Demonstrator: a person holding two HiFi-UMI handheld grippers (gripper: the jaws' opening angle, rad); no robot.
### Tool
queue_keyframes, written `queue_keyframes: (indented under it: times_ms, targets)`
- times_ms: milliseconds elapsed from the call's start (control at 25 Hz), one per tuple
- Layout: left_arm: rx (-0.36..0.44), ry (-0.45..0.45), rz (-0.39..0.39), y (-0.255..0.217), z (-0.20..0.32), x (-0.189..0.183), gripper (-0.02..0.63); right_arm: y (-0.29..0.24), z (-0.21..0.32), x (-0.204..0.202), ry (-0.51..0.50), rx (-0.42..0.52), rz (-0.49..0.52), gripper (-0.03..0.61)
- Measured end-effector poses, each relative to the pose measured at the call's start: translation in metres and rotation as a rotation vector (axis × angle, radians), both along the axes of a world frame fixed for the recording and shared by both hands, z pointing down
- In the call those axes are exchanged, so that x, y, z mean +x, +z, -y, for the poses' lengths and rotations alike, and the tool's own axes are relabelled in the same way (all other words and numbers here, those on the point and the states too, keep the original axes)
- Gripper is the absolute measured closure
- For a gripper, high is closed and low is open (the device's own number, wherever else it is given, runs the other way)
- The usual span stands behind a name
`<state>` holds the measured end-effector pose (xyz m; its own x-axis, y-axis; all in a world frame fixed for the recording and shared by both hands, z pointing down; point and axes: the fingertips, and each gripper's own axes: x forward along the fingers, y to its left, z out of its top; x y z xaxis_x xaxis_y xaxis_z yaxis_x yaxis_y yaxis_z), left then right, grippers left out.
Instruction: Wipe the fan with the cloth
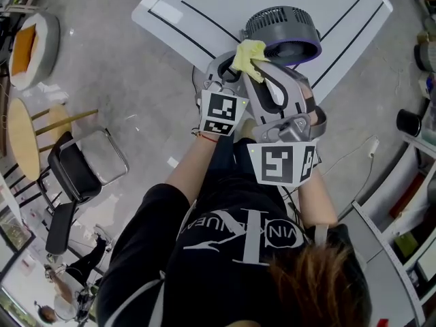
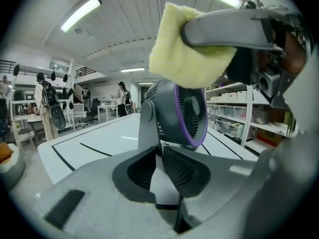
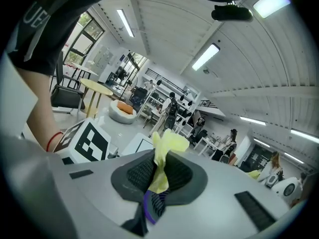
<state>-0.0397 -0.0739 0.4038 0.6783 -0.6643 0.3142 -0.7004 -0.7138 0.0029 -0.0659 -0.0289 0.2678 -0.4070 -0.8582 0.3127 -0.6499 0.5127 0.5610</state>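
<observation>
A grey fan with a purple ring stands at the near edge of the white table. In the left gripper view the fan is upright, and its grey stand runs down between the pads of my left gripper, which is shut on it. My right gripper is shut on a yellow cloth and holds it just above the fan's near rim. In the right gripper view the cloth sticks up from between the pads of that gripper, with the purple ring showing below. From the left gripper's camera, the cloth hangs over the fan's top.
A black chair, a round wooden table and a round cushioned seat stand on the floor to the left. Shelving and a black cup are on the right. People stand far off in the room.
</observation>
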Motion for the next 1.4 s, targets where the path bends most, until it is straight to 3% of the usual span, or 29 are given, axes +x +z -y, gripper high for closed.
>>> queue_keyframes:
  times_ms: [280, 440, 600, 720, 1400]
  targets:
    - [-0.019, 0.021, -0.016, -0.001, 0.0, 0.0, 0.565, 0.001, 0.039, -0.006, 0.053, -0.166, 0.008, 0.543]
    - [-0.021, 0.025, -0.015, -0.001, 0.0, 0.0, 0.566, 0.017, 0.054, -0.002, 0.099, -0.264, -0.105, 0.543]
    - [-0.022, 0.024, -0.003, 0.002, -0.002, -0.001, 0.566, 0.025, 0.057, 0.005, 0.128, -0.268, -0.231, 0.543]
    - [-0.027, 0.02, -0.011, 0.006, -0.004, -0.001, 0.566, 0.023, 0.058, 0.008, 0.136, -0.257, -0.263, 0.543]
    - [0.027, -0.008, 0.024, -0.003, 0.0, 0.0, 0.563, -0.021, 0.068, 0.066, 0.227, -0.206, -0.059, 0.545]
